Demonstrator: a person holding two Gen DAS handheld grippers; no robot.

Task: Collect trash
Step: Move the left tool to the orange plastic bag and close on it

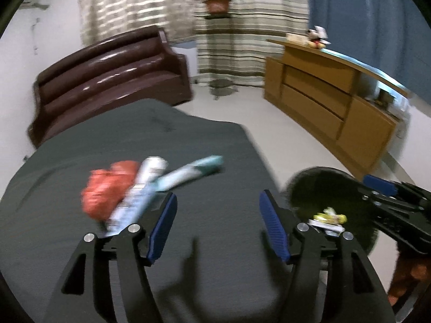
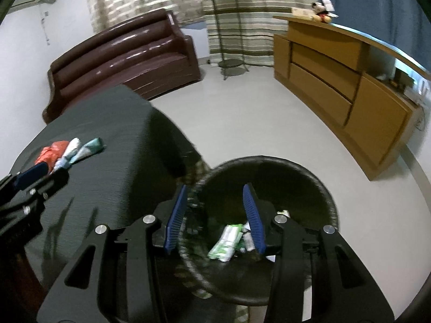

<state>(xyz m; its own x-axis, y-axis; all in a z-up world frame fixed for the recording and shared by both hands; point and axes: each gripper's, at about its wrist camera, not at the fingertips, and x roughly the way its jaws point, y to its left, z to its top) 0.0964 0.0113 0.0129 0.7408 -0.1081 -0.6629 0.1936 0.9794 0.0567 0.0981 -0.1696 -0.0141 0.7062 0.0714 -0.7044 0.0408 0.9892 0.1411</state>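
On the dark grey table (image 1: 150,140) lie three pieces of trash in a bunch: a crumpled red wrapper (image 1: 107,191), a white and silver packet (image 1: 142,188) and a teal packet (image 1: 194,172). My left gripper (image 1: 218,194) hovers over the table just right of them, open and empty. A black round bin (image 2: 269,158) stands on the floor off the table's right edge. It holds a green and white packet (image 2: 226,242) and a yellow wrapper (image 1: 331,215). My right gripper (image 2: 216,187) hangs above the bin's left side, open with nothing between its pads.
A brown leather sofa (image 1: 107,80) stands behind the table. A wooden cabinet (image 2: 336,80) with a plush toy (image 2: 322,9) on top lines the right wall. A plant stand (image 2: 229,35) is at the striped curtain. Pale floor (image 2: 242,113) lies between them.
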